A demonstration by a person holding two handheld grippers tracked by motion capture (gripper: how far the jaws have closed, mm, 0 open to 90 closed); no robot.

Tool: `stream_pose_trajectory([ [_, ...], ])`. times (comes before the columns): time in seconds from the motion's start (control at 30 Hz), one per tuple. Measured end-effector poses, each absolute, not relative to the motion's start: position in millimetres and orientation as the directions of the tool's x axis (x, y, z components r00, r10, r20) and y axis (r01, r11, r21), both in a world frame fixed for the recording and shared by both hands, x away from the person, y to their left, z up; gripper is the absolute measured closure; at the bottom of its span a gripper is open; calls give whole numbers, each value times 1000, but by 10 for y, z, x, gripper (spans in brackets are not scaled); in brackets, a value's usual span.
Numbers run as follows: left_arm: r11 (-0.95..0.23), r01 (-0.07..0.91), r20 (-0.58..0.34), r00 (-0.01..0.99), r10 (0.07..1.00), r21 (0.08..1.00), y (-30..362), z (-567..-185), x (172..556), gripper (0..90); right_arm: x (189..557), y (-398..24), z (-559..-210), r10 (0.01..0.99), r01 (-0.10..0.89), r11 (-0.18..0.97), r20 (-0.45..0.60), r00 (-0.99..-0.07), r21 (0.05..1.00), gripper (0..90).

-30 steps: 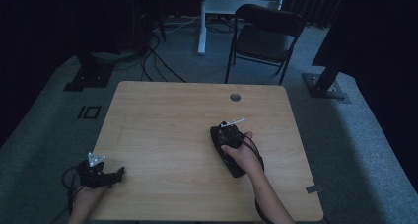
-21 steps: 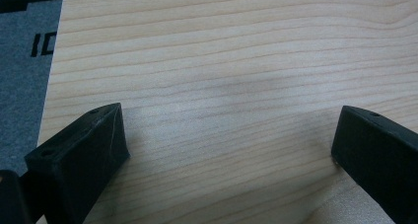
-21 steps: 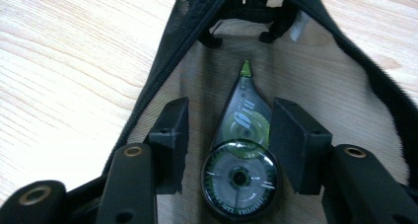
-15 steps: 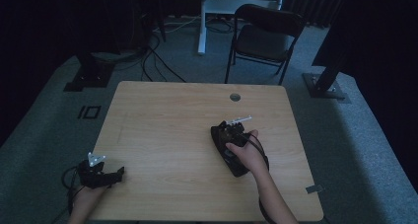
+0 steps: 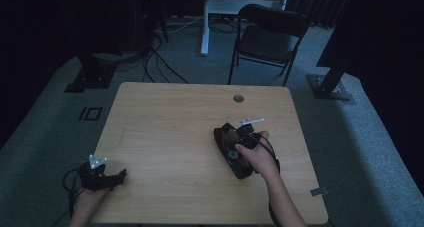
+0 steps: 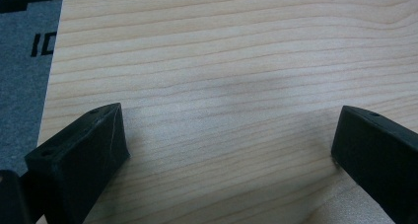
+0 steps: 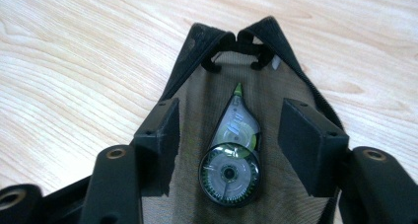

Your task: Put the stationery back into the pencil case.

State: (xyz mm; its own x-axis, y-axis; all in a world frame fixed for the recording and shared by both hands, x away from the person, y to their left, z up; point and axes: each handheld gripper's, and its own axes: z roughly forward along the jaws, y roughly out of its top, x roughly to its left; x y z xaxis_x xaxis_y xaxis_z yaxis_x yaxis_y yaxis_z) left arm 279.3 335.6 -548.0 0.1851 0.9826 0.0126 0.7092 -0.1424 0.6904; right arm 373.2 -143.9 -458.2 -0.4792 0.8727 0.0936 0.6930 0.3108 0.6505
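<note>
Lying inside an open black pouch (image 7: 246, 86) on the wooden surface (image 5: 165, 132), the correction tape dispenser (image 7: 231, 160) rests flat on the brown lining, nose toward the pouch's far end. Right gripper (image 7: 229, 130) hovers over it, its jaws having just been opening; they straddle the dispenser without touching, likely a release. Left gripper (image 6: 229, 135) waits near the surface's corner, jaws wide and empty, out of the way.

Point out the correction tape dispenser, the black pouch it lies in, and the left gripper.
correction tape dispenser (image 7: 230, 170), right gripper view, round clear reel.
black pouch (image 7: 197, 41), right gripper view, upper rim.
left gripper (image 6: 229, 150), left gripper view, midway between jaws.
</note>
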Motion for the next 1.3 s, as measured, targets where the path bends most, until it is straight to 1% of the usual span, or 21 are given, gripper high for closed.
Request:
stream_pose_trajectory([
  [0.07, -143, 709, 13, 185, 983, 690, 3356, -5480, 2793, 6, 3719, -1455, -4570, 869, 685, 308, 96, -484, 661, 389],
  [0.17, -142, 709, 13, 185, 983, 690, 3356, -5480, 2793, 6, 3644, -1520, -4515, 856, 661, 292, 119, -502, 691, 348],
  [0.27, -143, 709, 13, 185, 983, 691, 3356, -5480, 2793, 6, 3599, -1554, -4503, 849, 643, 303, 106, -517, 703, 314],
  [0.5, -143, 709, 13, 185, 983, 691, 3356, -5480, 2793, 6, 3522, -1685, -4511, 845, 621, 277, 121, -520, 733, 270],
  [0.67, -143, 709, 13, 185, 983, 690, 3356, -5480, 2793, 6, 3460, -1792, -4513, 848, 605, 275, 108, -519, 747, 265],
  [0.93, -142, 709, 13, 185, 983, 691, 3356, -5480, 2793, 6, 3353, -2023, -4532, 854, 591, 233, 128, -504, 773, 265],
  [1.0, -143, 709, 13, 185, 983, 690, 3356, -5480, 2793, 6, 3333, -2080, -4550, 859, 580, 235, 112, -499, 780, 265],
  [1.17, -142, 709, 13, 185, 983, 690, 3356, -5480, 2793, 6, 3287, -2200, -4604, 870, 585, 219, 116, -480, 781, 265],
  [1.23, -142, 709, 13, 185, 983, 690, 3356, -5480, 2793, 6, 3266, -2246, -4625, 870, 586, 212, 122, -477, 782, 242],
  [1.3, -142, 709, 13, 185, 983, 691, 3356, -5480, 2793, 6, 3249, -2293, -4651, 877, 588, 206, 119, -465, 782, 240],
])
